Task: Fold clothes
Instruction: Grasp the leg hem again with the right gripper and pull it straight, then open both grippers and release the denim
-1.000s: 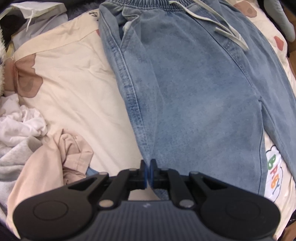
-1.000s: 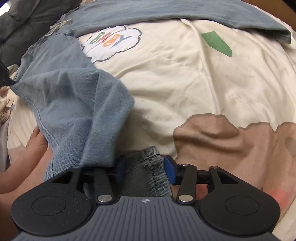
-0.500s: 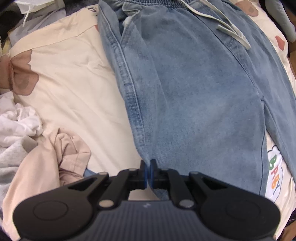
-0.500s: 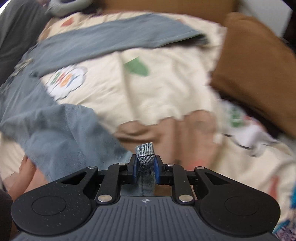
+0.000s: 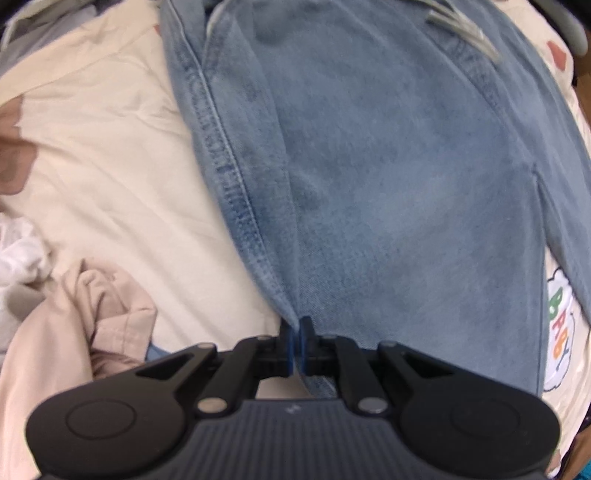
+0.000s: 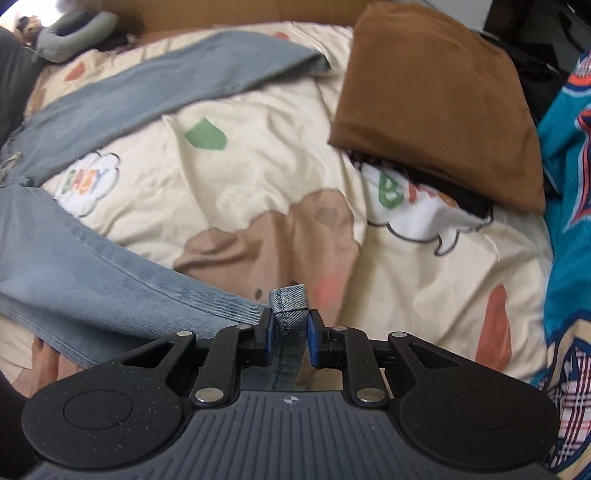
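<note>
Across cream bedding (image 6: 258, 177) jeans (image 5: 388, 184) stretch lengthwise, both grippers (image 5: 295, 343) (image 6: 289, 338) pinching denim.

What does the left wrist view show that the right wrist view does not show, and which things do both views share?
Only the left wrist view: the left gripper, shut on the side seam of the jeans, the white drawstring, and a beige garment crumpled beside them.

Only the right wrist view: the right gripper, shut on the hem of one jeans leg, a brown cushion, a teal cloth and a grey neck pillow.

Both: the blue jeans and the cream bedspread with its "BABY" cloud print.
</note>
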